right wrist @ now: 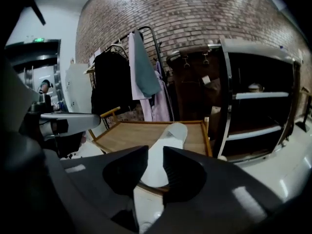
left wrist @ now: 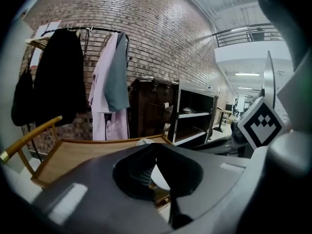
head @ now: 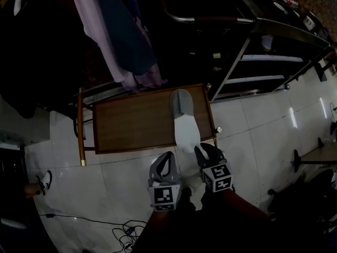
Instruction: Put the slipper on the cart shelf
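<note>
A white and grey slipper (head: pixel 184 123) lies on the low wooden cart shelf (head: pixel 131 120), toe away from me, its white heel hanging over the near edge. My right gripper (head: pixel 204 151) hovers just right of that heel. In the right gripper view its jaws (right wrist: pixel 155 151) stand a little apart, and the slipper (right wrist: pixel 165 145) shows through the gap without either pad pressing on it. My left gripper (head: pixel 168 156) hangs beside it over the floor. Its jaws look closed into a loop, with nothing held (left wrist: pixel 161 147).
Garments (head: pixel 121 41) hang from a rack behind the cart. A dark metal shelving unit (head: pixel 263 62) stands at the right. The cart's brass rail (head: pixel 80 125) runs along its left side. Cables (head: pixel 124 236) and a shoe (head: pixel 45 181) lie on the white tiled floor.
</note>
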{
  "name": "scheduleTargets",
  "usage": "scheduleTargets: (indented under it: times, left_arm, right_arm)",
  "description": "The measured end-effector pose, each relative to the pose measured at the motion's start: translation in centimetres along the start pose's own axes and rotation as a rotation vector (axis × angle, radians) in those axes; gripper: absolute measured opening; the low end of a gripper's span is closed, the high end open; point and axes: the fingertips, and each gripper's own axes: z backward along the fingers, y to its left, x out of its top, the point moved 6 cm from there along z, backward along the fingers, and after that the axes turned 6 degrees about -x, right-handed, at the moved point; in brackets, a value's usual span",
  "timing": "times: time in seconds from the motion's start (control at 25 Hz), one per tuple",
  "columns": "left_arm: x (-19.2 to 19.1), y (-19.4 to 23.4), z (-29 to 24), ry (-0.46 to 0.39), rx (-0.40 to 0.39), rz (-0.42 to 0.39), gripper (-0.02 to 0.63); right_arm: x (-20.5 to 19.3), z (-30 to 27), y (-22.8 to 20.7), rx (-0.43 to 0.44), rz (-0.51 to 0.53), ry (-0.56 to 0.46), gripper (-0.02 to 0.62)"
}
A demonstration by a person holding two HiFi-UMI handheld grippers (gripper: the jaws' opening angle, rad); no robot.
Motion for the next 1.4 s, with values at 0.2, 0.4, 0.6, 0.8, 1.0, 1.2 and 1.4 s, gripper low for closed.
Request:
scheduleTargets:
  times: [0.2,0.4,0.6,0.8,1.0,1.2,1.4]
  left_arm:
    - [-0.1,0.3,-0.1,0.006,0.003,-0.007,0.017]
    - [-0.1,0.7,-0.2,0.012,0.009,-0.012,0.017]
    - [-0.2,2.2,0.3,0.007,0.053,0.022,0.017]
    - [-0.2,2.9,0.4,0.014,0.066,0.022,0.017]
    - [0.3,2.8,0.2,0.0,0.07,0.029,0.017]
    - [1.2,2.4,0.3,-0.012,0.057,0.021,0.018]
    - [2.8,1.9,0.6,-0.056,0.049,0.012,0.017]
  right_arm:
    - [-2.6,-1.8,-1.4,0.021,-0.211,0.101,0.202]
    - [-5.5,-3.9,-2.2,0.035,-0.527,0.209,0.261]
    - [-7.9,-6.1,-1.9,0.032,-0.737,0.275,0.261]
    - [-8.3,-7.7,-1.1,0.045,-0.821,0.28,0.198]
    - [-7.3,-7.8,-0.6,0.07,-0.781,0.26,0.109]
    - [-6.1,-6.6,0.0,0.06,-0.676,0.213,0.046]
    - [-3.8,-4.1,0.4,0.029,-0.492,0.12,0.038]
